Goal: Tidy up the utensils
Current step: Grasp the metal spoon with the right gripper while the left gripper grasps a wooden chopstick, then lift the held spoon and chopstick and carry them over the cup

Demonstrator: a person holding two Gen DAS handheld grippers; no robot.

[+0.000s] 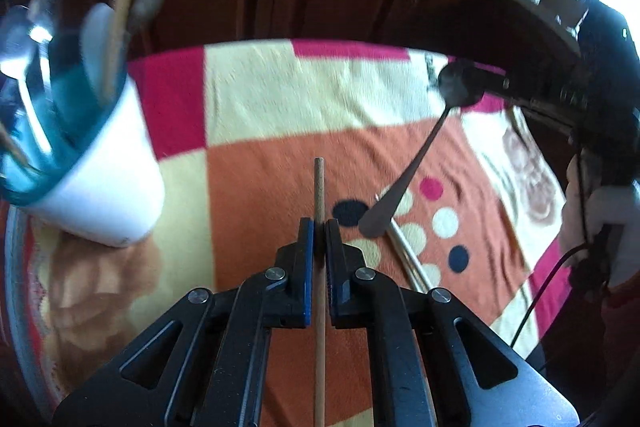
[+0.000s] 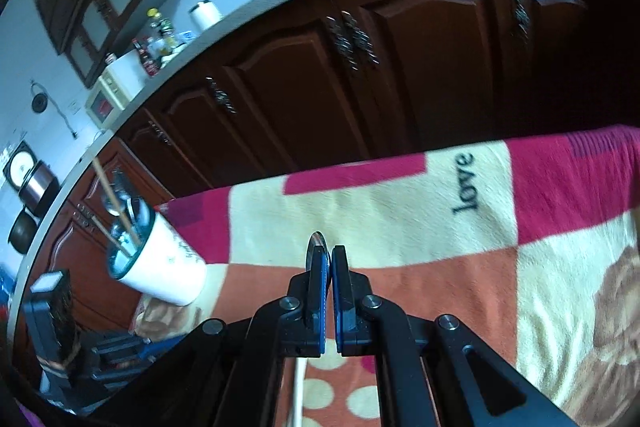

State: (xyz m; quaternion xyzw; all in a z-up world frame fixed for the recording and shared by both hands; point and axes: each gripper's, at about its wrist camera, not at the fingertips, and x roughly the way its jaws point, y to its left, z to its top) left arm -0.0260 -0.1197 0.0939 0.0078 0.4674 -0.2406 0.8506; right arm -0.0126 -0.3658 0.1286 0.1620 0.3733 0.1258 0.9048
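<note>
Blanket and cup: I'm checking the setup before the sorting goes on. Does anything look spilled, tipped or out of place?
Nothing spilled or tipped. The white cup stands on the blanket with utensils inside. One pale chopstick lies loose on the blanket, not yet sorted. The left gripper holds a wooden chopstick; the right gripper holds a spoon.

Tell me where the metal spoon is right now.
In the left wrist view the metal spoon hangs at right above the blanket, its bowl pinched in the right tongs, handle pointing down toward a chopstick lying there.
</note>
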